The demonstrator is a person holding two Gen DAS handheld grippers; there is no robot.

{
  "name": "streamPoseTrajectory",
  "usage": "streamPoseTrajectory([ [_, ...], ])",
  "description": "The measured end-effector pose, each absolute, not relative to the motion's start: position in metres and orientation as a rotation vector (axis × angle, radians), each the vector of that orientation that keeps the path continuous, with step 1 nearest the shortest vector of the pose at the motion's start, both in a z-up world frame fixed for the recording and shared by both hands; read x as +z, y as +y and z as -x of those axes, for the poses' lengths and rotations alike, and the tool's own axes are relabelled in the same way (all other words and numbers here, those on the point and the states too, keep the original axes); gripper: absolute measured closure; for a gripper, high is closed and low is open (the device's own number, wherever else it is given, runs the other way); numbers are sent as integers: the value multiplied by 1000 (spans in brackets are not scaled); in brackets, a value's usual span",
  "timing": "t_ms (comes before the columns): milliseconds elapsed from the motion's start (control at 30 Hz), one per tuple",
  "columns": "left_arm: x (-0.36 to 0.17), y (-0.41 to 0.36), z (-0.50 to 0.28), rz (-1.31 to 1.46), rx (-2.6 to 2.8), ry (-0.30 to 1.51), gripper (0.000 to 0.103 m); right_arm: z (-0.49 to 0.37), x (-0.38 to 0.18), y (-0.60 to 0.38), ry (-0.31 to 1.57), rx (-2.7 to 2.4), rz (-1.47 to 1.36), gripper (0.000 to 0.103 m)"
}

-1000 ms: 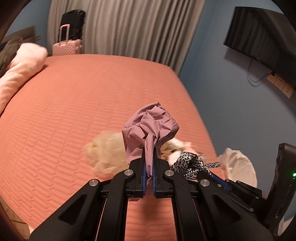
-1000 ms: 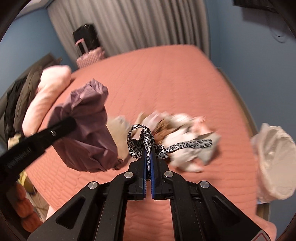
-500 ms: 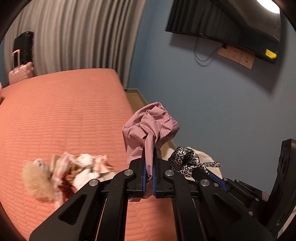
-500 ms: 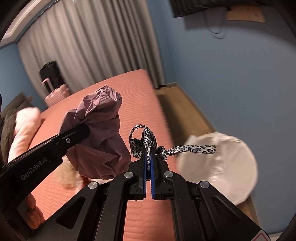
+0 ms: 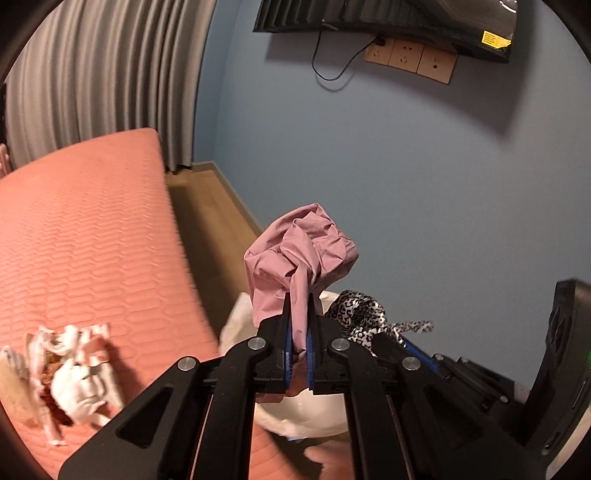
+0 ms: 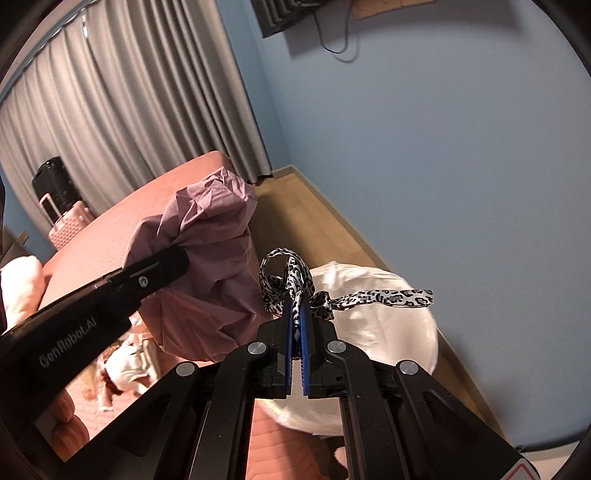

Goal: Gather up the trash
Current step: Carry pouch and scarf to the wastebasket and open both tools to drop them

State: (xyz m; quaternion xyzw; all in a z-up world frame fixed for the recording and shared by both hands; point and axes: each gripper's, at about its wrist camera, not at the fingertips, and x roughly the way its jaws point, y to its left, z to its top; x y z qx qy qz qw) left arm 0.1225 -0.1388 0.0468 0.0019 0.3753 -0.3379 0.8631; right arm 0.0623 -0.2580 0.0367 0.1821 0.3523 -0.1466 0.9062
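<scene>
My left gripper (image 5: 298, 310) is shut on a crumpled mauve cloth (image 5: 295, 254), held in the air beside the bed; the cloth also shows in the right wrist view (image 6: 207, 258). My right gripper (image 6: 295, 306) is shut on a leopard-print ribbon (image 6: 295, 277), which also shows in the left wrist view (image 5: 358, 314). Both hang over a white-lined trash bin (image 6: 380, 317), seen below the fingers in the left wrist view (image 5: 306, 417). A pile of crumpled paper and scraps (image 5: 70, 365) lies on the orange bed (image 5: 85, 236).
A blue wall (image 5: 406, 166) stands close ahead with a wall-mounted TV (image 5: 388, 18) and sockets (image 5: 406, 59). A wooden floor strip (image 6: 317, 214) runs between bed and wall. Grey curtains (image 6: 129, 110) and a pink suitcase (image 6: 66, 225) stand at the far end.
Both grippers have swung right, away from the bed's middle toward the wall, carrying the cloth and ribbon. The bin now lies under them and the scrap pile has shifted to the left.
</scene>
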Motion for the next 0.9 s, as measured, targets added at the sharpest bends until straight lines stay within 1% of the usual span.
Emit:
streamPoseTrajectory([
  [33, 45, -143, -126, 6, -721, 806, 92, -63, 35, -261, 729, -308, -380, 100],
  [67, 42, -147, -128, 14, -728, 821, 80, -63, 34, -263, 729, -310, -383, 99],
  [100, 41, -148, -131, 22, -719, 831, 72, -65, 34, -267, 730, -312, -388, 97],
  [133, 41, -151, -133, 27, -700, 824, 58, -65, 33, -268, 731, -319, -392, 94],
  [167, 42, -151, -134, 28, -680, 811, 48, -67, 34, -269, 726, -328, -396, 91],
  [200, 44, -153, -134, 24, -657, 797, 45, -68, 32, -270, 727, -331, -398, 90],
  [233, 45, -154, -133, 24, -648, 791, 42, -69, 33, -269, 726, -330, -401, 83],
  [267, 45, -154, -134, 23, -642, 792, 41, -70, 30, -271, 724, -336, -404, 76],
  [300, 44, -153, -133, 22, -635, 796, 41, -70, 30, -273, 721, -338, -406, 76],
  [600, 39, -147, -136, 10, -580, 803, 41, -78, 27, -263, 730, -322, -397, 73],
  [667, 38, -142, -137, 14, -569, 805, 41, -76, 27, -266, 730, -317, -396, 70],
  [900, 37, -115, -134, 45, -523, 810, 41, -75, 27, -243, 744, -288, -373, 69],
])
